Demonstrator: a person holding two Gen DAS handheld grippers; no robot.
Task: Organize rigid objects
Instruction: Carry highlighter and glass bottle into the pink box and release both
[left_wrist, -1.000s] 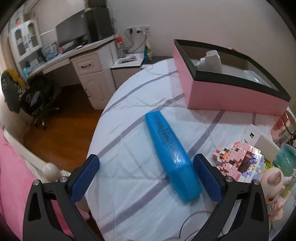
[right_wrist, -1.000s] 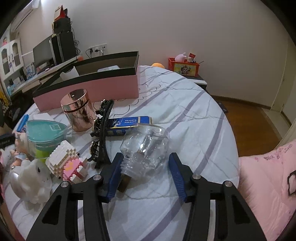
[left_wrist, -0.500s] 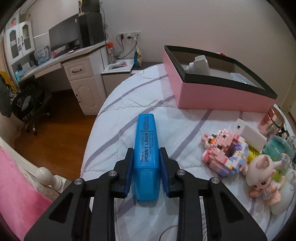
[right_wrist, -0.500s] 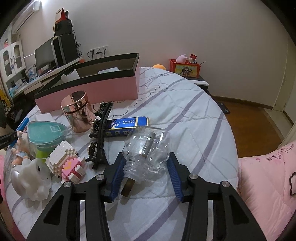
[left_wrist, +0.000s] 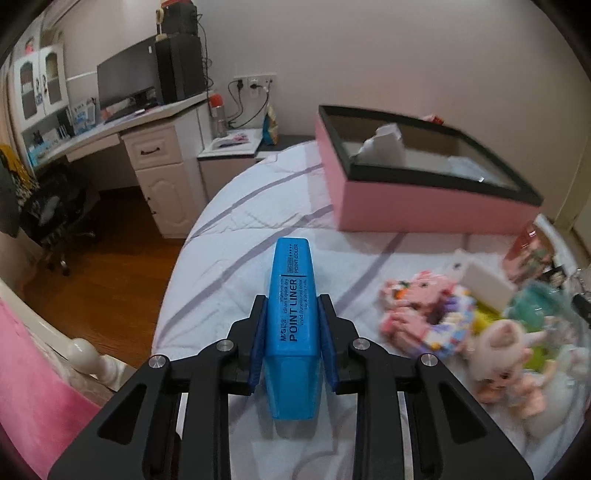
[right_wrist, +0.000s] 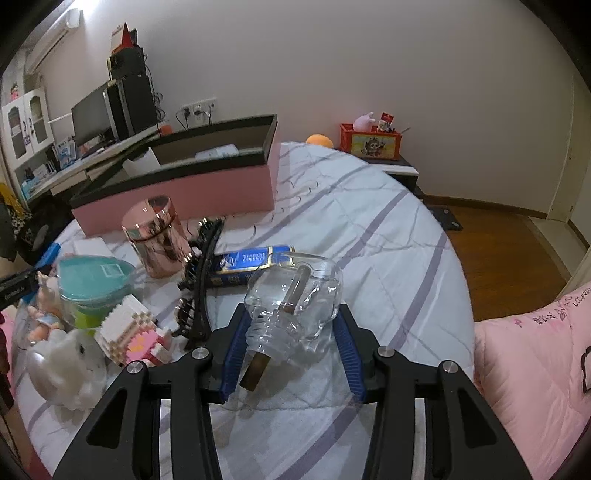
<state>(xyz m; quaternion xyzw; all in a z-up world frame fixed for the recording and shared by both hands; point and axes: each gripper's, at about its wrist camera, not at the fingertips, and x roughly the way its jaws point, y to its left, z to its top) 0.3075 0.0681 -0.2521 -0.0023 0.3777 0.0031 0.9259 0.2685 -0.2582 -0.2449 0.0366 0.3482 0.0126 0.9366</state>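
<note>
Since a second ago the left tool (left_wrist: 291, 334) has clamped the blue highlighter (left_wrist: 293, 317), hiding its sides.

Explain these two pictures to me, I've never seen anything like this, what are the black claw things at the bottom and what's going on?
Those black claws are hand-held grippers, one in each of a person's hands, each with a small wide-angle camera looking forward along its two fingers. So each picture is the view from one gripper.

In the left-hand view, the left gripper is shut on a blue highlighter case printed "POINT LINER". In the right-hand view, the right gripper is shut on a clear glass bottle lying on its side.

Both work over a bed with a striped white cover. On it stand an open pink box, a shiny copper canister, a teal-lidded container, building-block toys, a doll, a black hair clip and a blue packet. The job appears to be tidying these things.
</note>
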